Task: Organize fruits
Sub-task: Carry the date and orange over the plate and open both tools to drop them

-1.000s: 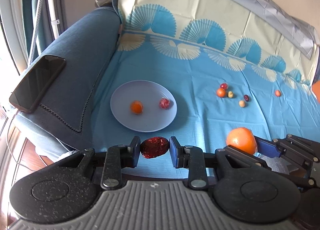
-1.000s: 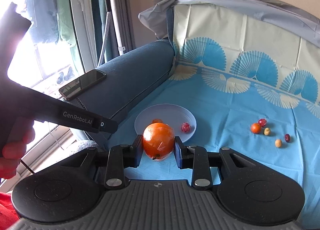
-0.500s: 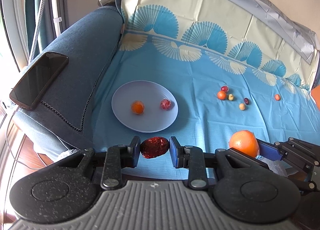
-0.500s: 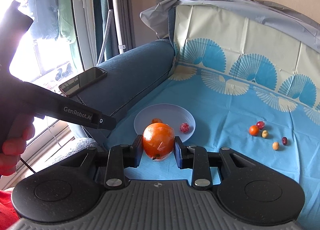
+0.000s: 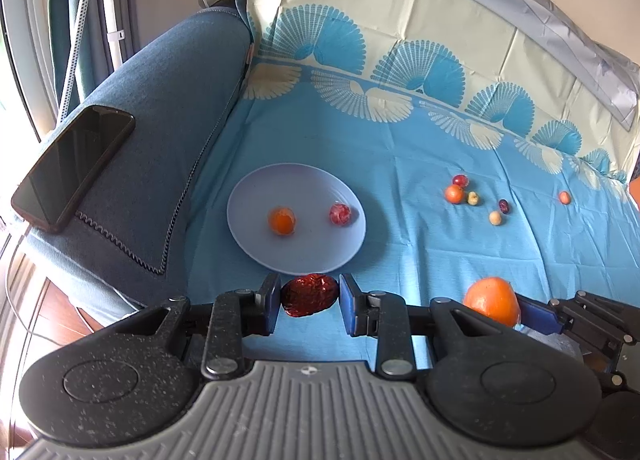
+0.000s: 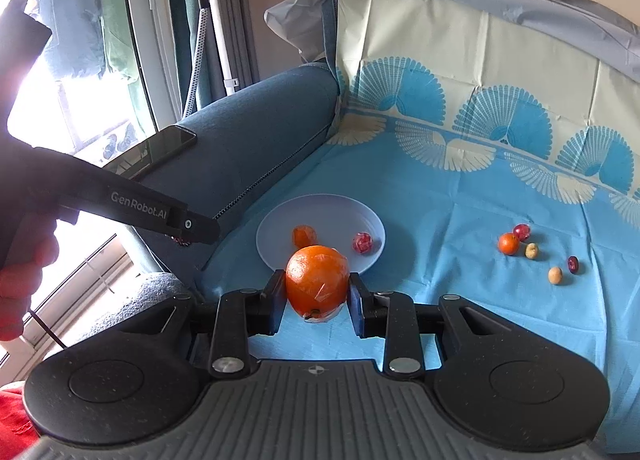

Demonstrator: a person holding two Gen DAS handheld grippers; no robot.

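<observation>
1. While both hands hover short of the plate [image 5: 256, 244], your left gripper [image 5: 309, 302] is pinching a dark red wrinkled fruit [image 5: 309, 296] by its two ends, just in front of the plate's near rim.
2. Your right gripper [image 6: 316, 294] is clamped on a large orange fruit [image 6: 317, 282] wrapped in clear film, pads on its left and right flanks, held above the blue cloth [image 6: 460, 228] near the plate's front edge.
3. Two are already on the plate: a small orange fruit [image 5: 282, 220] and a small red one [image 5: 340, 214], well apart.
4. Off to the right, a loose cluster of small fruits [image 5: 474, 198] waits on the cloth.
5. Handling call: the wrinkled one looks light and a bit soft, so ease off the squeeze or it may dent. The big orange looks heavier, round and firm, and that film could be slippery; keep your pads across its widest part.
6. Both will likely roll once released, so set them low, in the bare part of the plate, clear of the two already there.
</observation>
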